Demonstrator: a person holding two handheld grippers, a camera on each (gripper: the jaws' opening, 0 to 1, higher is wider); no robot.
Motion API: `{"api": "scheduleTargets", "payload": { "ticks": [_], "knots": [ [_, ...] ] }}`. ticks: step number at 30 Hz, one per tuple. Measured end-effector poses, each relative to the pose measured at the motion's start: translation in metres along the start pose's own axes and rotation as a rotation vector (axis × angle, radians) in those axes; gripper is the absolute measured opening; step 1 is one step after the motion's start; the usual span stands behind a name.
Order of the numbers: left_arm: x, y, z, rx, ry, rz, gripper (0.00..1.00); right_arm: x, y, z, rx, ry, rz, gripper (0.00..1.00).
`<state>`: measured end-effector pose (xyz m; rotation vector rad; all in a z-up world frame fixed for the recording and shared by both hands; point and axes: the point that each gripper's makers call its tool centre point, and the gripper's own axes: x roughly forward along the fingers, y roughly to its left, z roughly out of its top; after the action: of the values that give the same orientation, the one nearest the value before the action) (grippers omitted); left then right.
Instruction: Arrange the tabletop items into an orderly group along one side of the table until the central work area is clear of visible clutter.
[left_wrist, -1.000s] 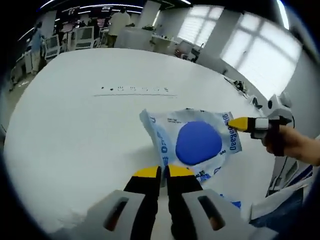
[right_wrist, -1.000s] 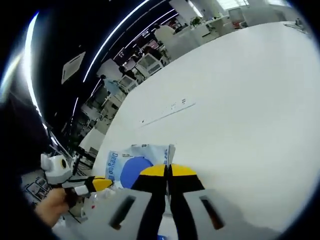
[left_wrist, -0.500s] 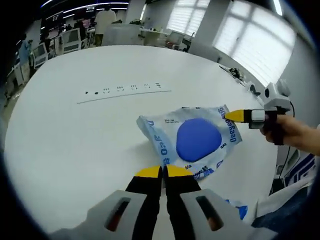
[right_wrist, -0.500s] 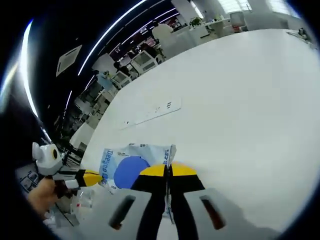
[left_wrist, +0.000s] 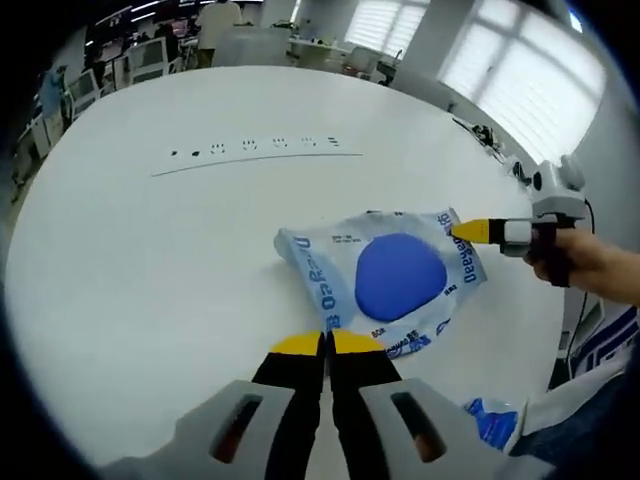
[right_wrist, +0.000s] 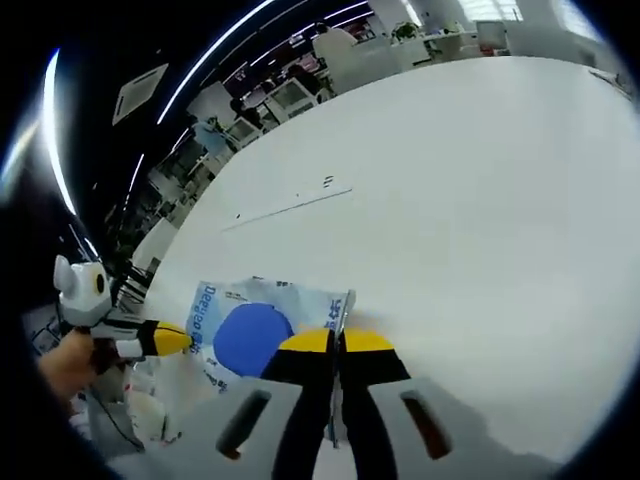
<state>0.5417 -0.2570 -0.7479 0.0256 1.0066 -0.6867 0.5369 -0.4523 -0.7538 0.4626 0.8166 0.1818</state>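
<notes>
A white plastic bag with blue print and a large blue disc (left_wrist: 397, 278) lies flat on the white table (left_wrist: 150, 260). My left gripper (left_wrist: 325, 343) is shut on the bag's near edge. My right gripper (left_wrist: 470, 231) comes in from the right, held by a hand (left_wrist: 590, 265), its yellow tip on the bag's far corner. In the right gripper view the same bag (right_wrist: 250, 335) lies just left of my right gripper (right_wrist: 335, 342), which is shut on its corner. The left gripper (right_wrist: 165, 340) grips the opposite edge there.
A thin line with small dark marks (left_wrist: 255, 152) crosses the table farther off, the same line (right_wrist: 290, 203) in the right gripper view. Blue-and-white packaging (left_wrist: 492, 420) sits beyond the table edge at lower right. Clear wrappers (right_wrist: 150, 400) lie below the bag. Desks and people stand far behind.
Both views have tilted a little toward the table. The bag stays held at both ends and has barely shifted.
</notes>
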Motion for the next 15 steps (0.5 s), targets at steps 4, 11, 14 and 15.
{"api": "scheduleTargets", "payload": {
  "ticks": [4, 11, 14, 15],
  "knots": [
    [0.001, 0.000, 0.000, -0.006, 0.004, 0.002, 0.00, 0.004, -0.003, 0.004, 0.000, -0.010, 0.015, 0.00],
    [0.007, 0.005, -0.006, -0.045, 0.007, 0.010, 0.00, 0.010, -0.008, 0.002, 0.020, -0.010, 0.020, 0.00],
    [0.008, 0.005, -0.006, -0.058, -0.001, 0.014, 0.00, 0.011, -0.007, 0.001, -0.002, -0.007, 0.028, 0.00],
    [0.008, 0.005, -0.007, -0.056, -0.004, 0.015, 0.00, 0.011, -0.007, 0.002, -0.008, -0.010, 0.033, 0.00]
  ]
}}
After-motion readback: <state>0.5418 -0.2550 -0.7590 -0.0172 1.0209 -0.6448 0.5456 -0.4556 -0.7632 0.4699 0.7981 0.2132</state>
